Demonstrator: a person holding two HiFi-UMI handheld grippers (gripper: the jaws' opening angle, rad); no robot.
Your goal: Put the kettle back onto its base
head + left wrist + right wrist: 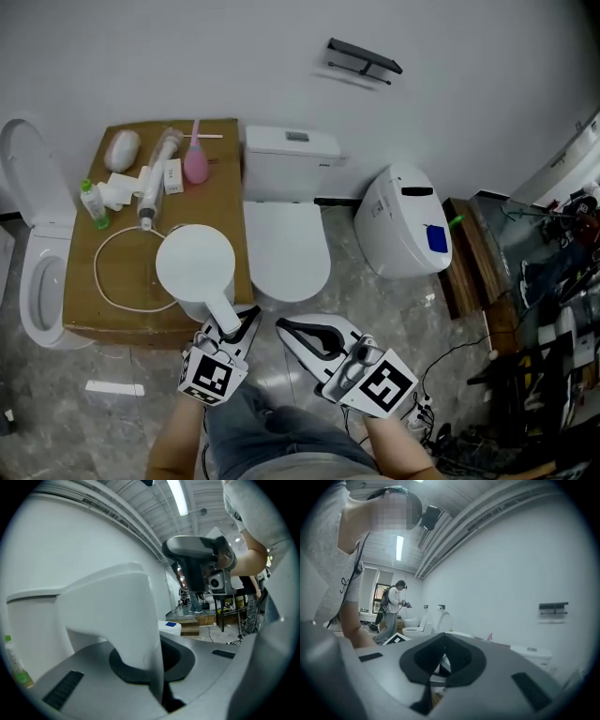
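A white kettle (192, 265) is over the front right corner of a cardboard box (211, 141), its handle (223, 314) pointing back at me. My left gripper (228, 328) is shut on that handle. In the left gripper view the white handle (133, 616) fills the space between the jaws, with the kettle body (33, 620) behind it. A white cord (101, 272) loops on the box and runs under the kettle; the base itself is hidden. My right gripper (286, 328) hangs to the right of the kettle, shut and empty (436, 679).
The box holds a pink bulb (195, 164), a green bottle (94, 202) and a long tube (155, 178). One toilet (37, 272) stands left of the box, a closed one (286, 234) right of it, and a third white unit (405, 220) further right. Cables and clutter lie at the right edge.
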